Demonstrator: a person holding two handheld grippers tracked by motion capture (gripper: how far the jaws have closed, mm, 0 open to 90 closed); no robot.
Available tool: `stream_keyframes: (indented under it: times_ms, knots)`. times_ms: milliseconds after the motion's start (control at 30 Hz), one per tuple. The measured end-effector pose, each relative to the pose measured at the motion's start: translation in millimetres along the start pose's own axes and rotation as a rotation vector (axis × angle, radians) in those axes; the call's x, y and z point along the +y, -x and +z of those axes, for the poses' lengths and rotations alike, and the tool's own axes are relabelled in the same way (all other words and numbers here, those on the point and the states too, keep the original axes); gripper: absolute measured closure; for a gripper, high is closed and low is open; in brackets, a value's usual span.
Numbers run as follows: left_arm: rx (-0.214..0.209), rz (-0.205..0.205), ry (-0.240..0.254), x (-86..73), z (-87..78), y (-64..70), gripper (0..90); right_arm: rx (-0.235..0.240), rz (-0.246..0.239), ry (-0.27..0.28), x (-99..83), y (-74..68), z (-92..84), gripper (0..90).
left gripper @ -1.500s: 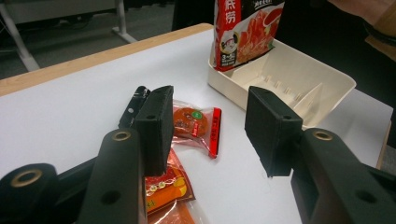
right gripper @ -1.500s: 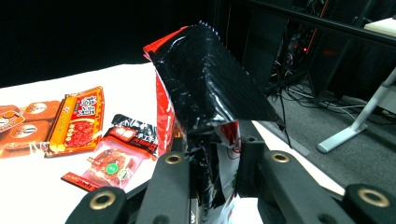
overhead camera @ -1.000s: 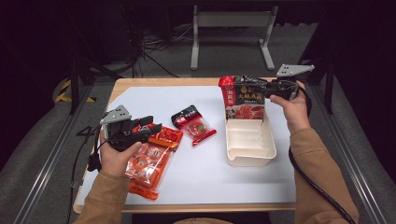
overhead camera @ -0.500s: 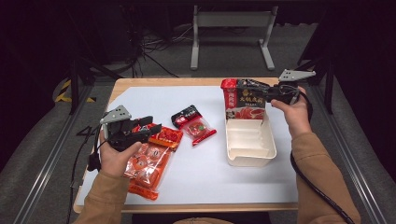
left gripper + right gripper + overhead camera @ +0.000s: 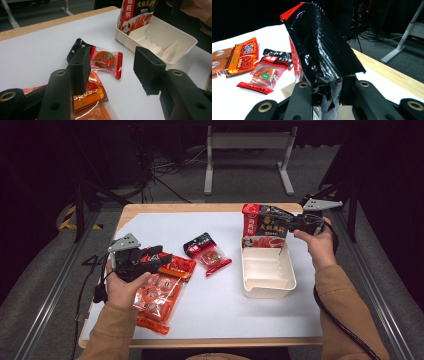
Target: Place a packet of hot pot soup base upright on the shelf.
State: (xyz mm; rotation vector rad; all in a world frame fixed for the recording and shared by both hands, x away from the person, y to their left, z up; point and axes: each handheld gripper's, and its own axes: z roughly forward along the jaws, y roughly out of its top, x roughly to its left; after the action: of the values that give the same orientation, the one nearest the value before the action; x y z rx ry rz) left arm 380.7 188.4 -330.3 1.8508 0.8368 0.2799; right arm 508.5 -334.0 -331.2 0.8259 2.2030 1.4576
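White sheeting covers the counter point(image 5: 220, 305). Nearest the person lies a long orange packet point(image 5: 159, 296), flat, its far end under the left claw point(image 5: 167, 258). That claw's jaws stand apart and have just been opening; nothing is gripped between them, so the packet appears released or not yet taken. Just beyond lies a small red sachet point(image 5: 207, 254), flat and apart from the packet. To its right sits a cream tray point(image 5: 267, 282), divided into compartments. At the tray's far end the right claw point(image 5: 291, 224) is clamped on the top of a black-and-red pouch point(image 5: 264, 226), holding it upright with its lower edge at the tray's far compartment. Judgement: the pouch is gripped by its top so that it can go into the tray standing.
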Motion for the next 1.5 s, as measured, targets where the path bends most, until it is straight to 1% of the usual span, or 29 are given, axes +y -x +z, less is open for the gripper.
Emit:
stream_keyframes:
  times_ms: [67,100,133,167,233,300,333,433,533,567,633,667,700,733,767,833,867,1000,1033,1067,1133,1200,1333,1367,1433,1500]
  knots:
    - [0.001,-0.002,-0.004,-0.1,0.0,-0.8,48.6,-0.001,-0.002,-0.003,0.6,-0.4,-0.3,73.7]
    - [0.003,-0.01,-0.007,-0.2,-0.1,-0.8,48.3,0.001,0.009,-0.001,0.7,-0.4,-0.7,72.5]
    - [0.004,-0.006,-0.005,-0.3,0.5,-2.1,47.9,0.005,0.018,0.003,0.8,-0.4,-1.0,70.1]
    - [0.004,-0.006,-0.005,-0.3,0.5,-2.1,47.3,0.005,0.018,0.003,0.8,-0.4,-1.0,70.1]
    - [0.003,-0.004,-0.013,-0.6,1.1,-4.2,46.4,0.021,0.061,0.03,0.8,0.4,-4.1,63.3]
    - [0.001,-0.007,-0.02,-0.5,2.0,-5.3,45.2,0.011,0.074,0.041,1.7,-0.2,-8.4,56.6]
    - [0.0,-0.012,-0.019,-0.6,2.5,-5.2,44.6,-0.001,0.07,0.039,2.3,-1.2,-11.2,54.1]
    - [-0.002,-0.008,-0.028,0.3,2.9,-6.7,44.1,-0.021,0.069,0.036,2.9,-3.6,-18.7,48.7]
    - [0.002,-0.009,-0.02,0.8,3.8,-8.1,43.8,-0.038,0.068,0.031,2.3,-6.9,-27.8,45.2]
    - [0.002,-0.009,-0.02,0.8,3.8,-8.1,43.6,-0.038,0.068,0.031,2.3,-6.9,-27.8,45.2]
    - [0.007,-0.012,-0.028,0.9,4.1,-9.0,43.5,-0.057,0.072,0.027,0.5,-9.6,-34.1,42.9]
    - [0.013,-0.006,-0.03,1.1,4.3,-9.9,43.3,-0.075,0.062,0.004,-0.6,-11.6,-36.7,42.4]
    - [0.014,-0.011,-0.03,0.9,4.6,-10.2,43.1,-0.08,0.053,-0.001,-1.6,-13.2,-39.1,42.2]
    - [0.018,-0.005,-0.03,0.9,4.8,-11.3,42.9,-0.084,0.051,0.003,-2.7,-14.2,-41.9,41.8]
    - [0.022,-0.006,-0.033,0.6,4.7,-11.7,42.7,-0.086,0.061,0.006,-3.4,-15.7,-44.7,41.2]
    - [0.042,0.003,-0.043,0.4,4.2,-12.8,41.9,-0.086,0.068,0.02,-4.3,-18.2,-50.4,40.4]
    - [0.04,0.001,-0.047,0.3,3.6,-13.7,41.5,-0.088,0.069,0.024,-4.4,-19.8,-53.3,40.4]
    - [0.045,-0.007,-0.044,-0.2,0.0,-20.0,39.8,-0.1,0.066,0.006,-4.7,-28.9,-62.9,41.2]
    - [0.045,-0.007,-0.039,-0.4,-0.6,-21.8,39.6,-0.106,0.057,-0.001,-5.0,-31.7,-64.9,41.2]
    - [0.041,-0.015,-0.039,-0.7,-1.2,-22.9,39.5,-0.106,0.051,-0.001,-5.4,-34.6,-66.7,41.2]
    - [0.046,-0.011,-0.043,-1.3,-2.2,-25.5,39.4,-0.096,0.042,-0.002,-6.6,-39.6,-69.6,41.6]
    - [0.046,-0.007,-0.05,-1.8,-3.2,-28.1,39.2,-0.095,0.027,-0.005,-6.9,-45.1,-72.7,41.4]
    - [0.066,0.009,-0.061,-2.7,-3.5,-31.9,38.5,-0.079,0.012,0.011,-7.1,-56.0,-78.3,39.3]
    - [0.064,0.001,-0.065,-3.1,-3.2,-32.4,38.4,-0.075,0.006,0.014,-7.0,-58.4,-79.3,39.2]
    - [0.068,0.0,-0.063,-3.3,-2.4,-33.3,38.1,-0.066,-0.004,0.014,-7.0,-62.8,-80.3,38.7]
    - [0.076,-0.001,-0.073,-3.2,-1.2,-35.1,37.8,-0.058,-0.009,0.015,-7.2,-65.3,-80.6,38.5]
